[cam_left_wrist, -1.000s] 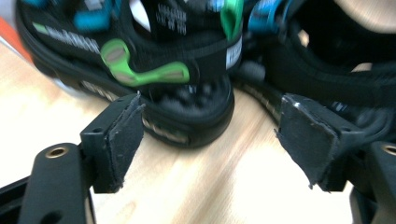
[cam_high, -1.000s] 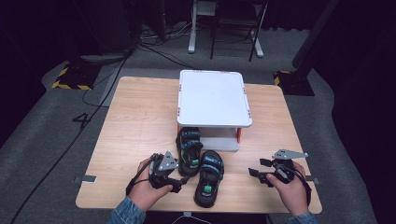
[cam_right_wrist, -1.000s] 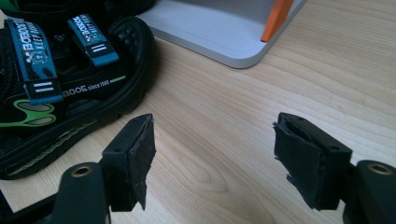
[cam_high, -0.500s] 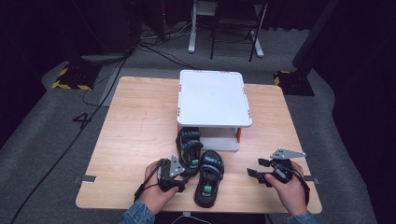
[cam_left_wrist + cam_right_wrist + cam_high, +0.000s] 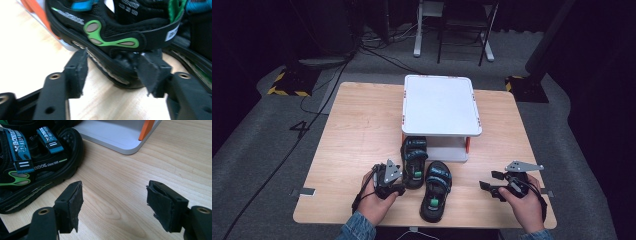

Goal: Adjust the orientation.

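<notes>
since the picture a second ago, the left gripper [image 5: 398, 188] has been moved in toward the shoes, and it is now seen right at the heel of the left shoe [image 5: 414, 162]. the right gripper [image 5: 490, 182] has hardly been moved at all.

two black shoes with blue straps and green marks are laid side by side on the wooden table [image 5: 357, 130]. the left shoe is set with its toe end under the white shelf [image 5: 439, 105], which is stood on short orange legs [image 5: 467, 144]. the right shoe [image 5: 434, 190] is laid just beside it, nearer to the front edge of the table.

in the left gripper view, the jaws are seen wide open, one on each side of the heel of the left shoe [image 5: 112, 42]. the heel is placed between them, but it is not squeezed yet. whether the pads [image 5: 79, 71] are touching the sole cannot be told.

in the right gripper view, the jaws are also held wide open, and nothing is held by them. bare table [image 5: 120, 182] is seen between them. the right shoe [image 5: 35, 167] is seen to one side, and a corner of the white shelf [image 5: 117, 135] with an orange leg [image 5: 146, 128] is seen farther off.

each gripper is held by a hand [image 5: 374, 207], and the right hand [image 5: 524, 210] is kept well apart from the shoes.
</notes>
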